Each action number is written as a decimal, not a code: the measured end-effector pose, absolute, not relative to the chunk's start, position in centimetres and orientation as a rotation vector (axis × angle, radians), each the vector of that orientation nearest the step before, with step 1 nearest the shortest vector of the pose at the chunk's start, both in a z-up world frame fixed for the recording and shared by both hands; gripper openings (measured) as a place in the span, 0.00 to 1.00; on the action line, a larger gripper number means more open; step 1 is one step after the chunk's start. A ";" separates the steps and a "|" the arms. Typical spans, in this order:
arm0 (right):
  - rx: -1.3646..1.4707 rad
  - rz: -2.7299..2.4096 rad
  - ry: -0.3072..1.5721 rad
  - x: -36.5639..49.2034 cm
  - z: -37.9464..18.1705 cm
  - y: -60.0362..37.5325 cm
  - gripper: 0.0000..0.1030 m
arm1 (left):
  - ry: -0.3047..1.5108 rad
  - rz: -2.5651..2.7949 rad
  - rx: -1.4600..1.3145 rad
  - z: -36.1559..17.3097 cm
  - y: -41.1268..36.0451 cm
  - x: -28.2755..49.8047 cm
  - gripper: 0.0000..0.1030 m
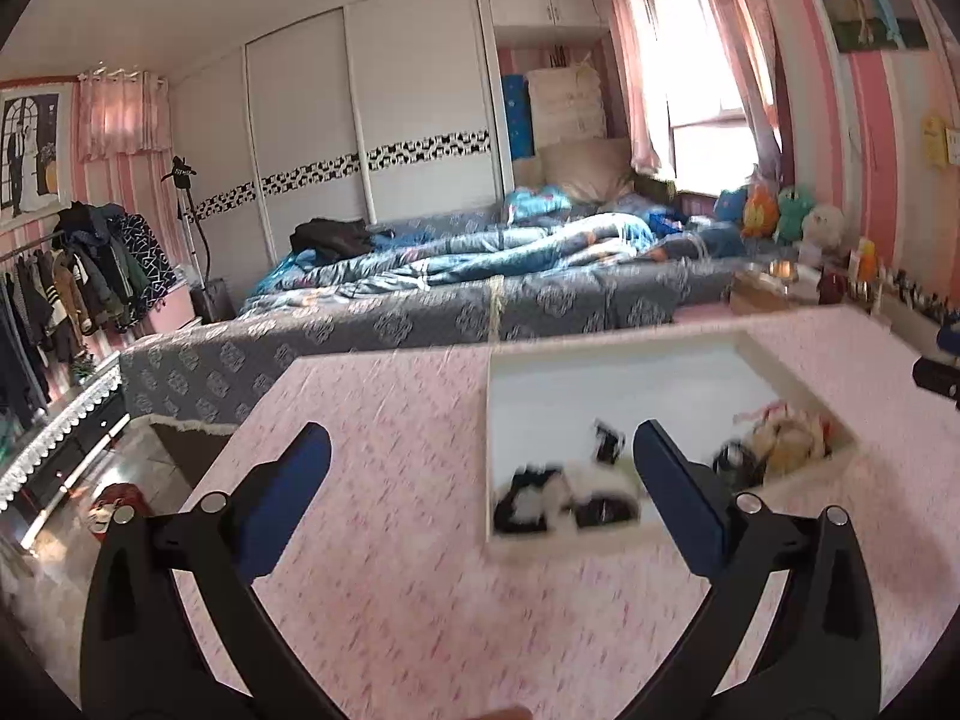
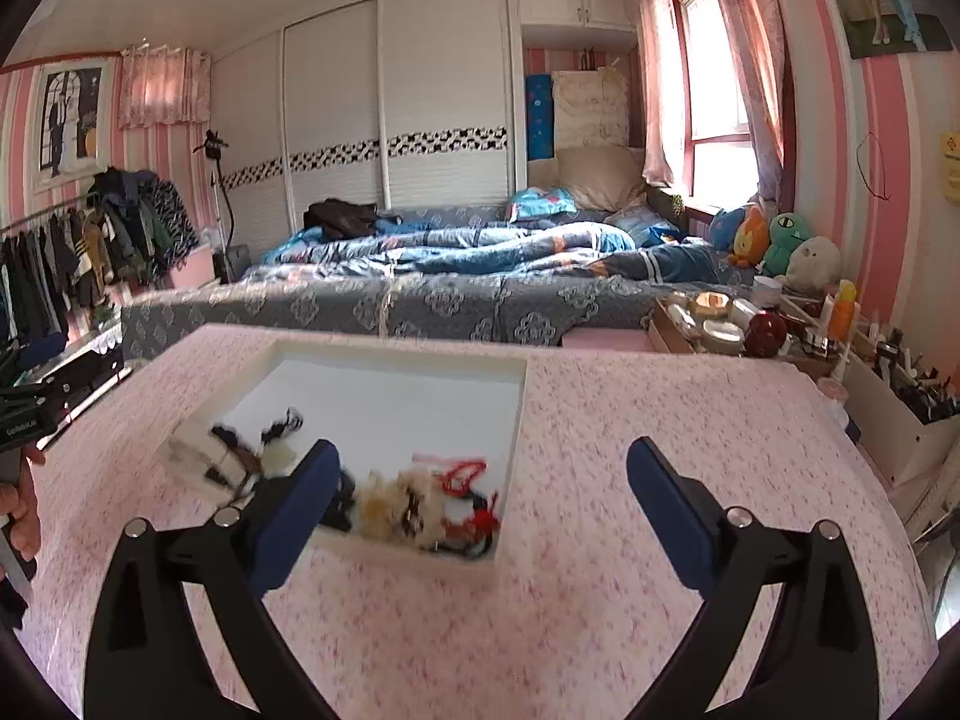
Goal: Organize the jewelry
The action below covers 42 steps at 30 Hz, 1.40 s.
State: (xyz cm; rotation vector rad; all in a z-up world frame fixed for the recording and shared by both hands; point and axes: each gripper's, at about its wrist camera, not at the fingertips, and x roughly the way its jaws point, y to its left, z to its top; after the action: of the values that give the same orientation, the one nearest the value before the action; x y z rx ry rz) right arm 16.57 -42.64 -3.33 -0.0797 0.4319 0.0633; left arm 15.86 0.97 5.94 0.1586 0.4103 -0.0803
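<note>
The left hand-held gripper hangs over the pink tabletop with its fingers spread wide and nothing between them. The right hand-held gripper is likewise spread wide and holds nothing. Just ahead of both, a white tray lies on the tabletop. Jewelry is heaped in its near part: a red and cream tangle at the near right corner, and dark and white pieces towards the left; blur hides what each is. The far part of the tray is bare. Beyond the tabletop stands a bed, then a wardrobe.
</note>
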 end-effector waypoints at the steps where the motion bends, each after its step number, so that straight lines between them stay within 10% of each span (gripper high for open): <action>1: -0.090 0.060 0.438 15.9 -3.6 -42.4 0.94 | 0.416 -0.075 0.159 5.5 1.1 15.1 0.97; 42: -0.160 0.012 0.405 11.0 -9.1 -38.9 0.98 | 0.315 -0.063 0.133 1.4 2.3 9.6 0.97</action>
State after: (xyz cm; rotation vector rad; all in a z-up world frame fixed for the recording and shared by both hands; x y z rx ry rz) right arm 11.00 -38.93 -9.06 -0.1596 0.4050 0.0115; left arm 9.57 2.34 1.38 0.1329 0.3151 -0.0631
